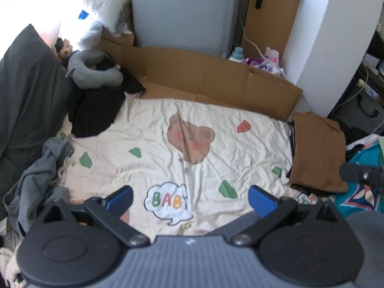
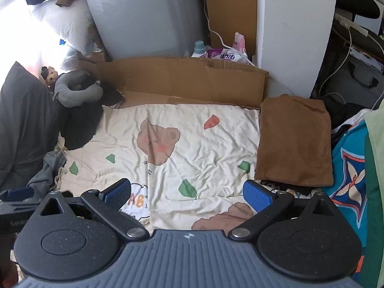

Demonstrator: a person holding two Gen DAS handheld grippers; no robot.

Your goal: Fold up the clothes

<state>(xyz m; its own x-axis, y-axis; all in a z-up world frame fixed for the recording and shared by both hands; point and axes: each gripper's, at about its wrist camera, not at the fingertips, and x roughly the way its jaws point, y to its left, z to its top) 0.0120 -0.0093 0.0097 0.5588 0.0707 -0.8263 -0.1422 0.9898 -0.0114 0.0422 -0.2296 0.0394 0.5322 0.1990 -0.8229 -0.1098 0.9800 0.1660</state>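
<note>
Seen from the left wrist: left gripper (image 1: pixel 190 199) spread wide, nothing between its blue pads (image 1: pixel 121 198), hovering above a wrinkled cream bedsheet printed with a brown bear, green patches and a "BABY" speech bubble (image 1: pixel 144 129). At the sheet's right edge, a neatly folded brown garment (image 1: pixel 318 148), lying flat on top of darker cloth. To the far left, a crumpled grey garment (image 1: pixel 38 175) heaped at the sheet's edge, and above it a pile of black clothing (image 1: pixel 96 110) spilling onto the upper left corner. Behind that, a grey U-shaped neck pillow (image 1: pixel 93 69) and a small plush toy (image 1: pixel 64 48). Along the back, a flattened brown cardboard sheet (image 1: pixel 204 72), standing against a tall grey panel (image 1: pixel 184 14). At the right border, a black part of the other tool (image 1: pixel 360 174), over a teal patterned cloth (image 1: pixel 360 196). Seen from the right wrist: right gripper (image 2: pixel 187 193) likewise splayed apart and empty, blue ribbed pads (image 2: pixel 255 195) above the near edge of the same bear-print sheet (image 2: pixel 204 148). Folded brown garment (image 2: pixel 294 141) ahead and to the right, just beside the sheet's right edge, square and flat. Black clothing pile (image 2: pixel 81 124) and grey neck pillow (image 2: pixel 76 91) at the far left; grey crumpled garment (image 2: pixel 45 175) near the left pad.
</note>
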